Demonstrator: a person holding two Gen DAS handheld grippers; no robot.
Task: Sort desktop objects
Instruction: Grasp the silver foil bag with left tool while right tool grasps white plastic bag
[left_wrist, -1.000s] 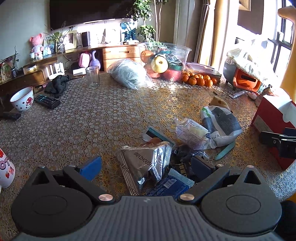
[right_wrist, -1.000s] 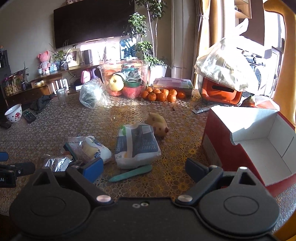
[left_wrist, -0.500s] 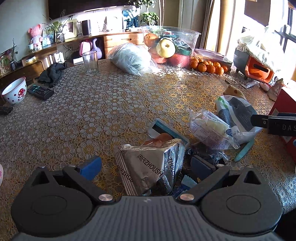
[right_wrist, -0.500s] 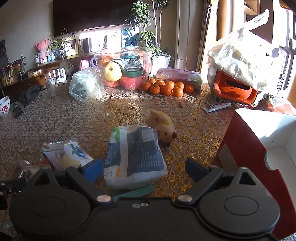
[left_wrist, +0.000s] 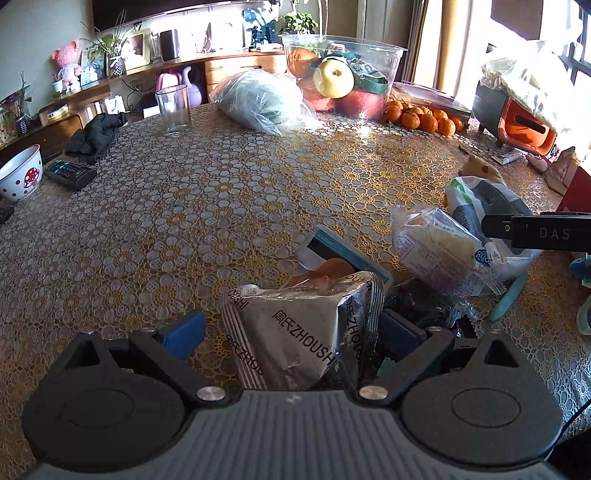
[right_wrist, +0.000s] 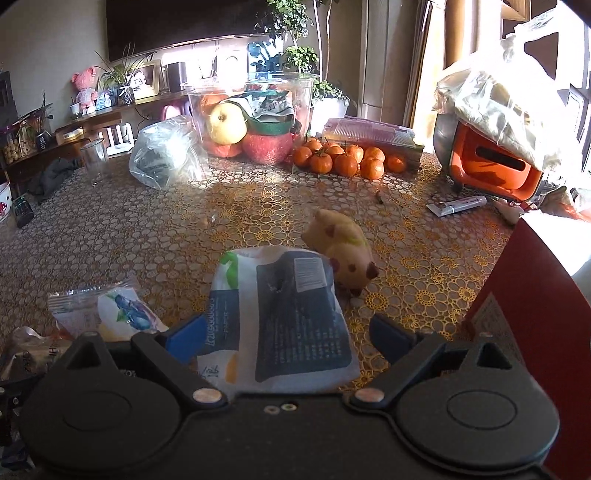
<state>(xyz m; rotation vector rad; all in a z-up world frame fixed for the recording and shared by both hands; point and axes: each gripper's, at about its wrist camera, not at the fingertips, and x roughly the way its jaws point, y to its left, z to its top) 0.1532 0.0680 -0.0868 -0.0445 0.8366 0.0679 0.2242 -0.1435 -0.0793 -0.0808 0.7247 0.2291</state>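
Silver foil packet (left_wrist: 295, 332) is lying on the counter (left_wrist: 221, 206) right between the left gripper's (left_wrist: 291, 328) spread fingers (left_wrist: 184, 332), close in against the gripper body, nothing pinched. Its printed face is tilting up toward the camera and its long axis is running roughly across the gap, from one finger to the other, so a close would be squeezing it end to end. Its far right corner is sitting just beside the right-hand finger; the left-hand finger is standing a little apart from it. Judging from this, the left gripper is the nearer one for this packet.

Just behind the packet, an orange snack and a teal-edged box (left_wrist: 343, 254) are leaning, partly hidden. Further right, a clear-wrapped bun (left_wrist: 436, 251) is lying beside a white and dark-blue pouch (right_wrist: 277, 321).

That pouch is sitting between the right gripper's (right_wrist: 288, 332) fingers (right_wrist: 184, 336), also spread wide and gripping nothing. Its long axis is pointing away from the camera, along the fingers, so the narrow width is facing the closing direction. A spotted toy pig (right_wrist: 343, 254) is touching its far right corner. A red box (right_wrist: 535, 332) is standing open just to the right, probably the drop spot.
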